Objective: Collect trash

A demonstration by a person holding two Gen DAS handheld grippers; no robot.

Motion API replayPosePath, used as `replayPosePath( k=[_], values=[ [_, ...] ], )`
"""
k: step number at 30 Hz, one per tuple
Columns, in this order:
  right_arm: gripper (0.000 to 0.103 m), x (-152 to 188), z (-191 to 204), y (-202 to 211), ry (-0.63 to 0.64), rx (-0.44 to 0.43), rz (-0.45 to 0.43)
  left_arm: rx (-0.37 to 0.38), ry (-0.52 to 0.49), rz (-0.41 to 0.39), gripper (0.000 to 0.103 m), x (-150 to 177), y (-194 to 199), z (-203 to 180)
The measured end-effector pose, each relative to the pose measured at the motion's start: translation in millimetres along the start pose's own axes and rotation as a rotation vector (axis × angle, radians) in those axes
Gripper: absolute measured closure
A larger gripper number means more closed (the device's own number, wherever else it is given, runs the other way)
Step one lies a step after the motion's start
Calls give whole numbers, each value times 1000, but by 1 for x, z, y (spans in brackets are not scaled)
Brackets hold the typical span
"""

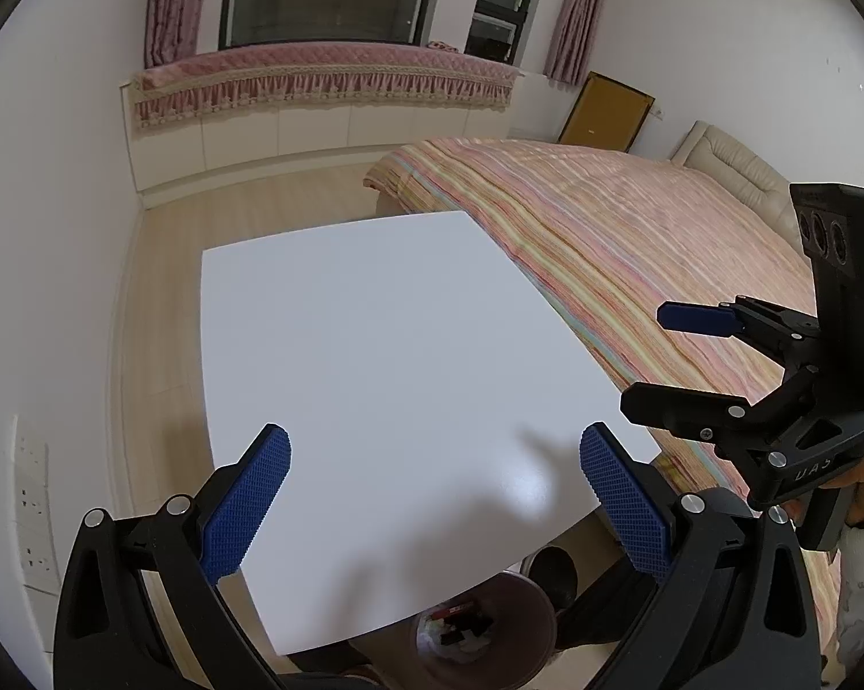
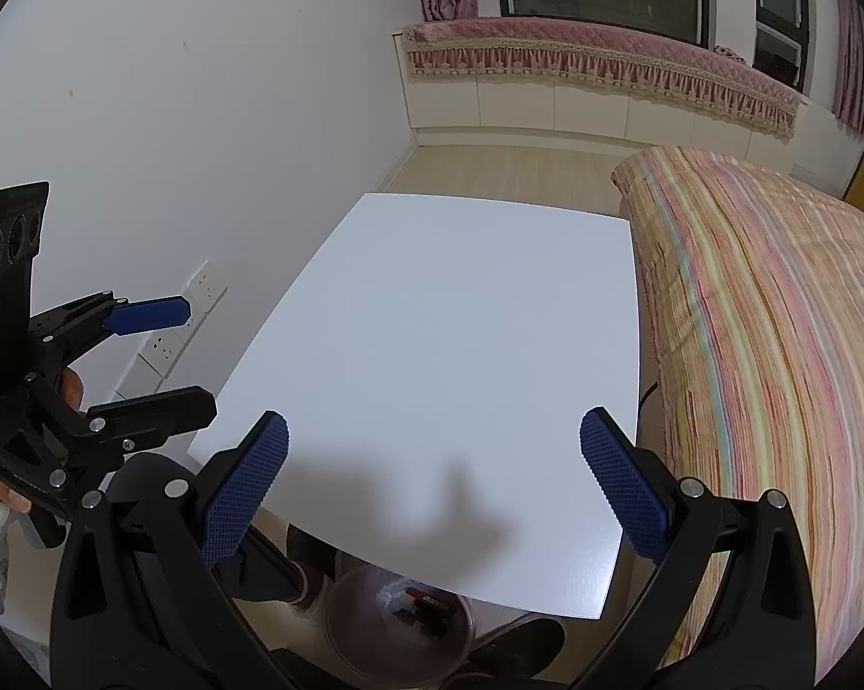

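Note:
A white square table (image 1: 386,345) fills the middle of both views, and it shows bare in the right wrist view (image 2: 460,345). A round bin (image 1: 483,641) with several pieces of trash in it stands on the floor under the table's near edge; it also shows in the right wrist view (image 2: 397,621). My left gripper (image 1: 434,506) is open and empty above the table's near edge. My right gripper (image 2: 432,494) is open and empty beside it. Each gripper shows in the other's view, the right gripper (image 1: 650,362) at the right and the left gripper (image 2: 190,356) at the left.
A bed with a striped cover (image 1: 633,241) lies along the table's right side. A white wall with sockets (image 2: 161,345) is on the left. Wooden floor (image 1: 259,190) runs to a window seat with a pink cushion (image 1: 328,66) at the back.

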State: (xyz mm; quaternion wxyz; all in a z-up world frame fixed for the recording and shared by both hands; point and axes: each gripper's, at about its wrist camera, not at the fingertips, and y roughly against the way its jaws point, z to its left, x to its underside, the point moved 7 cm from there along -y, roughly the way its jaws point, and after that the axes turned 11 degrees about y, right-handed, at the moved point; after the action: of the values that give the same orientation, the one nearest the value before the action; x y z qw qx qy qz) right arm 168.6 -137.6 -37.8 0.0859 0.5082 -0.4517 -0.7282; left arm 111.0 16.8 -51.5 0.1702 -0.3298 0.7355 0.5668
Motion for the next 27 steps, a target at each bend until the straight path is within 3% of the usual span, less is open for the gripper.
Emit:
replayPosePath(
  k=[27],
  values=[
    [3,4,-3,2,13,18,12,-2,-17,3,6,1,0,-4]
  ],
)
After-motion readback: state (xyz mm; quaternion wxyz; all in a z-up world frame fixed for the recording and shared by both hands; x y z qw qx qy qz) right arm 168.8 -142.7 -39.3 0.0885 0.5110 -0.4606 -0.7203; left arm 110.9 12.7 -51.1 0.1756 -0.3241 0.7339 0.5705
